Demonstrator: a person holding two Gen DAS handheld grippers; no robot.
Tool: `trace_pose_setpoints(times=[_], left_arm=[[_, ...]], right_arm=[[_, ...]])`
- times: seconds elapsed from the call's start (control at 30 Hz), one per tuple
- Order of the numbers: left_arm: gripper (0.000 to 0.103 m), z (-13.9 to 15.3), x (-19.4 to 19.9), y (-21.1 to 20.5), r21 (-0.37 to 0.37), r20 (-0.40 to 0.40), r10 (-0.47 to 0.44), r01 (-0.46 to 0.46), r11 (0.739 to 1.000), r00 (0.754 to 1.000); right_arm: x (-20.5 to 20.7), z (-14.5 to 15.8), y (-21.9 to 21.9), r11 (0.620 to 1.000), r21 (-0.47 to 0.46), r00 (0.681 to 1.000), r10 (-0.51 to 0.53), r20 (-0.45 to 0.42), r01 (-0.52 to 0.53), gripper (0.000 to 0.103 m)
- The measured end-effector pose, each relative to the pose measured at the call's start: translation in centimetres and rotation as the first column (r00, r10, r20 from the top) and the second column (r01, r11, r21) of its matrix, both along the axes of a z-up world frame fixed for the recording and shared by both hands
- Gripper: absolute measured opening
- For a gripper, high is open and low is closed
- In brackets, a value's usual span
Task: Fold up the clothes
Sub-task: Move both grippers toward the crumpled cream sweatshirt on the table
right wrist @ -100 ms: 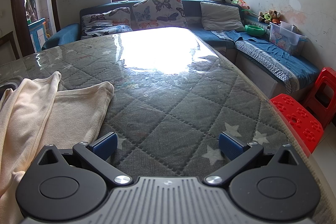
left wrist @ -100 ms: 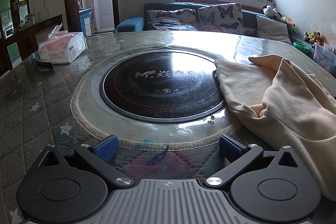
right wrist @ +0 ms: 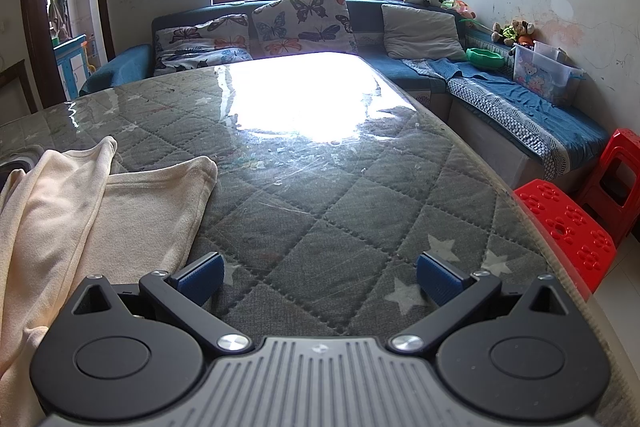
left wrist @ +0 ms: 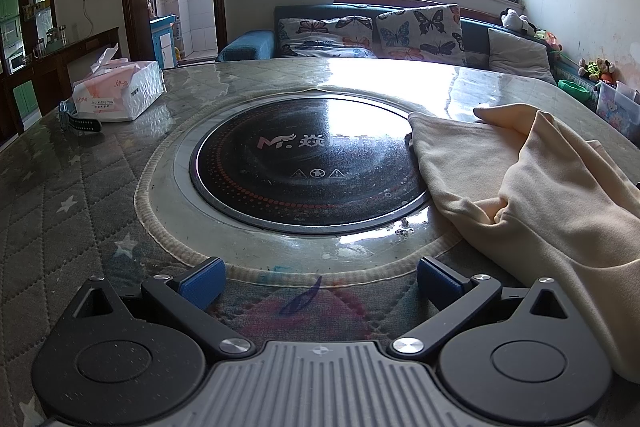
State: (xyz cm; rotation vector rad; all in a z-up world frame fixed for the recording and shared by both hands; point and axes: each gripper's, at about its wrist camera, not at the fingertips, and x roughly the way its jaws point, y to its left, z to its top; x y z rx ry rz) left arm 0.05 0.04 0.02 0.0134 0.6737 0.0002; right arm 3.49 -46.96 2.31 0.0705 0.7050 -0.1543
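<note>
A cream-coloured garment (left wrist: 532,183) lies crumpled on the table, to the right in the left wrist view, its edge overlapping the round black cooktop (left wrist: 308,163). In the right wrist view the same garment (right wrist: 80,203) lies at the left. My left gripper (left wrist: 318,281) is open and empty, low over the table, with the garment just right of its right finger. My right gripper (right wrist: 318,277) is open and empty over the quilted table cover (right wrist: 340,219), with the garment beside its left finger.
A tissue box (left wrist: 120,93) and a watch (left wrist: 78,121) sit at the table's far left. A sofa with butterfly cushions (right wrist: 304,19) stands behind the table. Red plastic stools (right wrist: 576,223) stand off the table's right edge.
</note>
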Motion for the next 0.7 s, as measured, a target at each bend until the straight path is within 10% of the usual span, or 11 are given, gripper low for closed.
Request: trace_pose_setpoints(times=[0.7], left_arm=[[0.103,2.1,-2.4,-2.5,0.002,0.0,-0.015,0.015,1.0,1.0]], right_arm=[[-5.4,3.0,4.0,0.988,-0.015,0.986,0.156,0.062,-0.156,0.103]])
